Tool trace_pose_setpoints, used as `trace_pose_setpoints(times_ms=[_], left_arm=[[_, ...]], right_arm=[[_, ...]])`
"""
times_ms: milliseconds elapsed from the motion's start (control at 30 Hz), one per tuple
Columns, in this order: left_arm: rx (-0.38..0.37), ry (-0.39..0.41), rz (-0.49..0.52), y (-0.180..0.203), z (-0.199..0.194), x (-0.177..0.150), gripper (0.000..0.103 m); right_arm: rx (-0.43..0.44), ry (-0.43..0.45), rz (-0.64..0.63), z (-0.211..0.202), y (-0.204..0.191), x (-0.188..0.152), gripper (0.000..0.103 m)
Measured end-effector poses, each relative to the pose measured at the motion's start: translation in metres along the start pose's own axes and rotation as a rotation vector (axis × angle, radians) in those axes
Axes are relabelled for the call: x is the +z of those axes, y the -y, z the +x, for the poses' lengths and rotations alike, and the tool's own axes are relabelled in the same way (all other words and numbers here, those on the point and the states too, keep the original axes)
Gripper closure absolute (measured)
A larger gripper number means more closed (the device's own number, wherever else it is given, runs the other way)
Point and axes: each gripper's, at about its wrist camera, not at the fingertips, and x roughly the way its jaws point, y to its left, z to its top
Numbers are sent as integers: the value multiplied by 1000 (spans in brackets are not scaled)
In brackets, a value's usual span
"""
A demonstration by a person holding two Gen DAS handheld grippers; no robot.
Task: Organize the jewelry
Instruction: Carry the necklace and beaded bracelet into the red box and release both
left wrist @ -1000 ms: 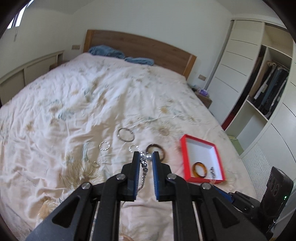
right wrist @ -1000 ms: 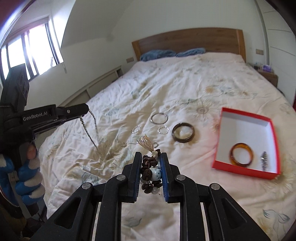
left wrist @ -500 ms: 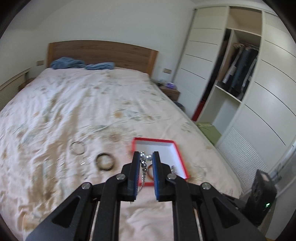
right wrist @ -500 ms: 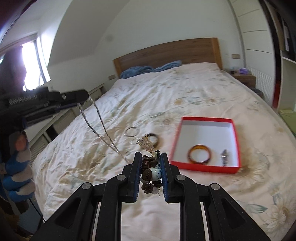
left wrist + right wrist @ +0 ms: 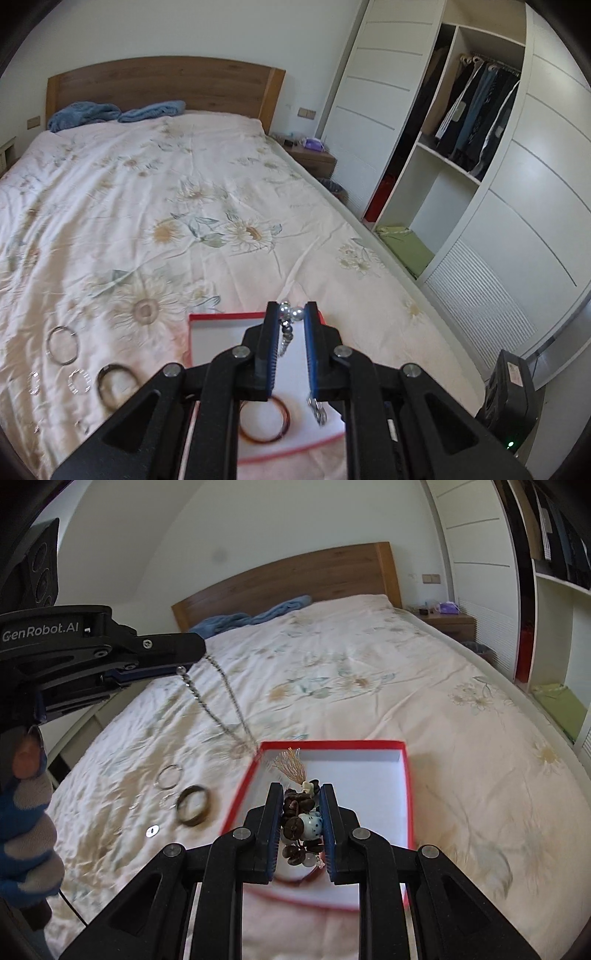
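My left gripper (image 5: pixel 291 312) is shut on a silver bead necklace (image 5: pixel 286 325), held over the red box (image 5: pixel 221 316) with its white floor. An amber bangle (image 5: pixel 264 421) and a small metal clasp piece (image 5: pixel 317 410) lie inside the box. In the right wrist view the left gripper (image 5: pixel 199 651) shows at upper left, its necklace chain (image 5: pixel 221 705) dangling toward the box corner. My right gripper (image 5: pixel 301 794) is shut on a brown bead bracelet (image 5: pixel 299 819) with a tassel, above the red box (image 5: pixel 406 797).
On the flowered bedspread left of the box lie a dark bangle (image 5: pixel 114 382), a silver ring (image 5: pixel 62 345) and small sparkly rings (image 5: pixel 79 380). A wardrobe (image 5: pixel 480 147) stands to the right of the bed. A gloved hand (image 5: pixel 26 812) grips the left tool.
Both grippers have swept right across the bed, from over the loose rings to above the red box. The necklace and the bracelet stay clamped.
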Motion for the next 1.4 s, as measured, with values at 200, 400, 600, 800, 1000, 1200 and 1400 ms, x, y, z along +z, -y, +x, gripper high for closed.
trace_pose_setpoints(times_ms=[200, 400, 600, 800, 1000, 1200, 1400], left_arm=[[20, -123, -18, -20, 73, -28, 91], [96, -260, -21, -45, 122, -80, 91], [113, -317, -25, -53, 138, -101, 90], [83, -339, -45, -55, 137, -107, 86], [82, -329, -33, -49, 123, -106, 70], [102, -292, -27, -45, 94, -104, 69], [155, -227, -18, -40, 39, -108, 69]], right_arm=[[-31, -74, 26, 57, 28, -2, 83], [-57, -161, 35, 87, 45, -21, 83], [-68, -203, 33, 96, 50, -33, 82], [-89, -217, 21, 93, 49, -40, 72], [-98, -210, 27, 79, 48, -41, 68], [-131, -191, 27, 48, 38, -41, 64], [-192, -172, 16, 4, 10, -46, 53]])
